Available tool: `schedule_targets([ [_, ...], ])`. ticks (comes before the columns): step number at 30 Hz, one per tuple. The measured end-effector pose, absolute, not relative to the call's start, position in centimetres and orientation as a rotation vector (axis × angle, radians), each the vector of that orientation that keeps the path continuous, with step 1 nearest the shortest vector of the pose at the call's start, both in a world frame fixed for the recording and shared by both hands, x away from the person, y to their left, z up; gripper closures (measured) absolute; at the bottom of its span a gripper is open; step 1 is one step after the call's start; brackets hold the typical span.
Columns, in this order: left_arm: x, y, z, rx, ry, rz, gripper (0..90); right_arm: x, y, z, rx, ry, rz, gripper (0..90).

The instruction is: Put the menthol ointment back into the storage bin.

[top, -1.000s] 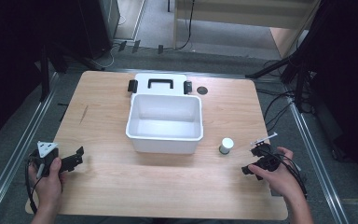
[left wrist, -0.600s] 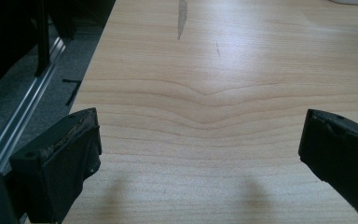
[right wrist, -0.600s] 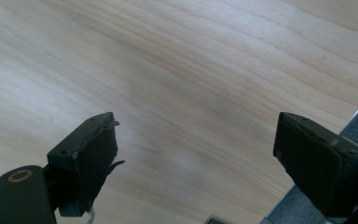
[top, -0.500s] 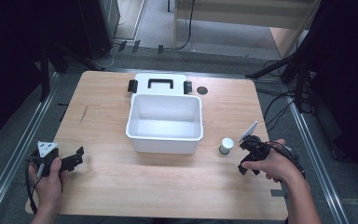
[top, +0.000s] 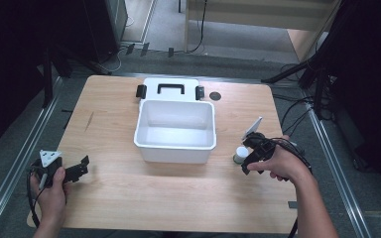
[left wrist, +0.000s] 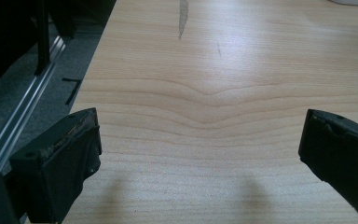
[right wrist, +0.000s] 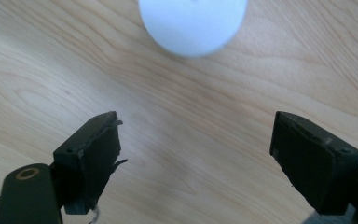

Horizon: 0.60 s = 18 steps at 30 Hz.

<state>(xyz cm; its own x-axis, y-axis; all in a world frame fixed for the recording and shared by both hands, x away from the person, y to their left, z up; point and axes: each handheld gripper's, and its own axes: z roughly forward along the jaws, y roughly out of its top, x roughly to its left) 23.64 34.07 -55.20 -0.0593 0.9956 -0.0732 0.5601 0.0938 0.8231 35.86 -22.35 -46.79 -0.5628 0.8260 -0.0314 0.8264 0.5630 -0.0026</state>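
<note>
A small bottle with a white cap stands on the wooden table just right of a white plastic bin. My right gripper hovers right beside and above the bottle, pointing down. In the right gripper view the round white cap lies ahead of the jaws, outside the gap. The right gripper is open; its jaws have just been closing slightly with nothing between them. My left gripper rests open near the table's front left corner. In the left gripper view the left gripper has bare wood between its jaws.
The bin's white lid with a black handle and black clips lies flat behind the bin. A small black disc sits right of the lid. Metal rails run along both table sides, with cables on the floor at the right.
My right hand has moved left and a little up, from the table's right edge to right beside the bottle. The left hand has stayed put.
</note>
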Motion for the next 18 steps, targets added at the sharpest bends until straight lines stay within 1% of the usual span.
schedule_targets([
  [6,23.7,34.1,-55.2,1.544,1.705,0.822,0.0,37.0,-21.7,-46.8,1.51,2.718,0.006,20.2],
  [12,23.7,34.1,-55.2,1.543,1.705,0.825,0.0,38.1,-21.4,-46.9,1.545,2.704,0.071,25.6],
  [18,23.7,34.1,-55.2,1.543,1.705,0.824,0.0,38.8,-20.8,-47.1,1.576,2.705,0.105,34.6],
])
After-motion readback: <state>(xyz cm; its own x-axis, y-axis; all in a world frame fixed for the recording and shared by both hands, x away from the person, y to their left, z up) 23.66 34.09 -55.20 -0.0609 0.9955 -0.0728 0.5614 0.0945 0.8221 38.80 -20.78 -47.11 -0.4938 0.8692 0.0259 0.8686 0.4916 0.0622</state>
